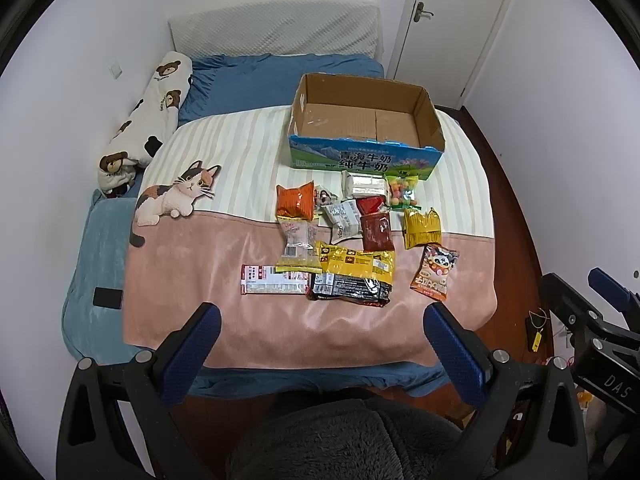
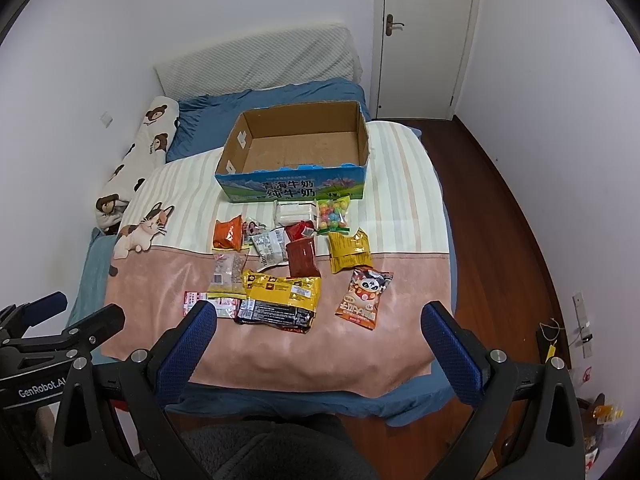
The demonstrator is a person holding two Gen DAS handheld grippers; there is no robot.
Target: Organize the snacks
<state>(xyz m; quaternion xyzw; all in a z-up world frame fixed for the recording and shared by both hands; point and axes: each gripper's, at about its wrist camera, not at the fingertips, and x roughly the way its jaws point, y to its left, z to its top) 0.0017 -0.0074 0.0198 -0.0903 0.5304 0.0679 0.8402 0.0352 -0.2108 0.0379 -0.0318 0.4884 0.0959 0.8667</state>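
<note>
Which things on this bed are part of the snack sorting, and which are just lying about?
For the job:
- cardboard box, nothing in it
- orange packet
- candy bag
- panda packet
- yellow pack
- black pack
- left gripper and right gripper, both open

Lying about:
- bear pillow
- cat blanket
- door

Both tools share one build. The left gripper [image 1: 320,320] has a black, ribbed plastic frame at the bottom of the frame, silver round screws at its joints, and two dark blue fingers [image 1: 454,350] with a fine textured grip surface. The right gripper [image 2: 320,320] looks the same; white "GenRobot.AI" lettering shows at lower left. Dark grey fleecy clothing [image 1: 352,440] fills the bottom centre.
</note>
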